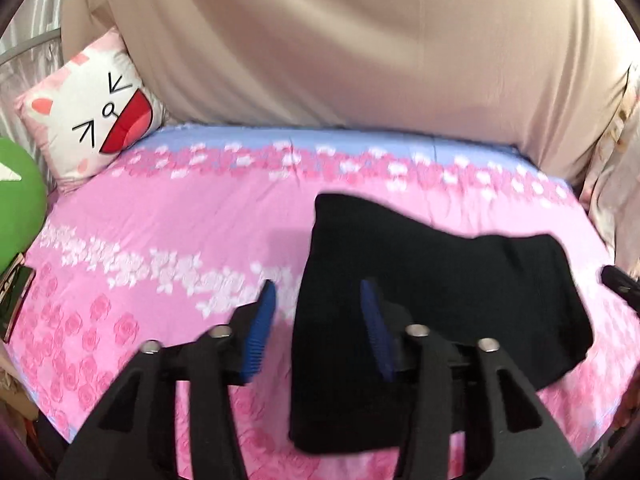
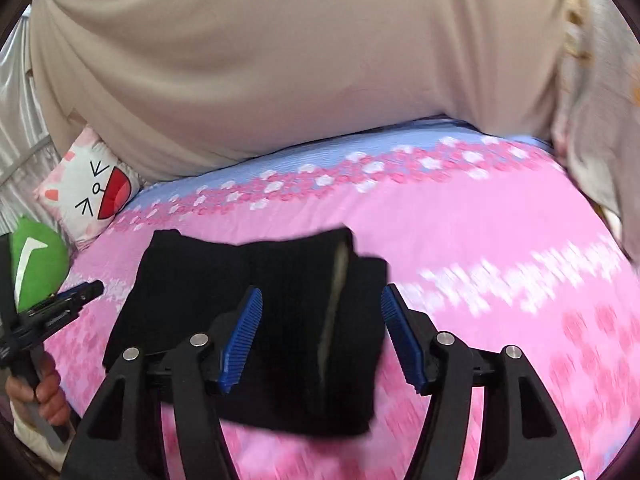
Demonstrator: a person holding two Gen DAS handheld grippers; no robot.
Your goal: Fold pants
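Black pants [image 1: 448, 276] lie folded into a compact bundle on the pink flowered bedsheet [image 1: 160, 232]. My left gripper [image 1: 318, 314] hovers over the bundle's left edge; its blue pads [image 1: 262, 316] stand apart and press on nothing. In the right wrist view the pants [image 2: 188, 280] show a pale seam strip along the fold. My right gripper [image 2: 322, 330] is above their right half, jaws wide, pads [image 2: 402, 340] clear of the cloth. The left gripper [image 2: 82, 292] also shows at the left of that view, held in a hand [image 2: 46, 394].
A cat-face pillow [image 1: 90, 116] and a green plush [image 1: 18, 184] sit at the bed's far left. A beige sheet [image 1: 340, 40] hangs behind the bed. A dark flat object [image 1: 16, 300] lies at the left edge. Floral fabric [image 2: 600, 100] hangs on the right.
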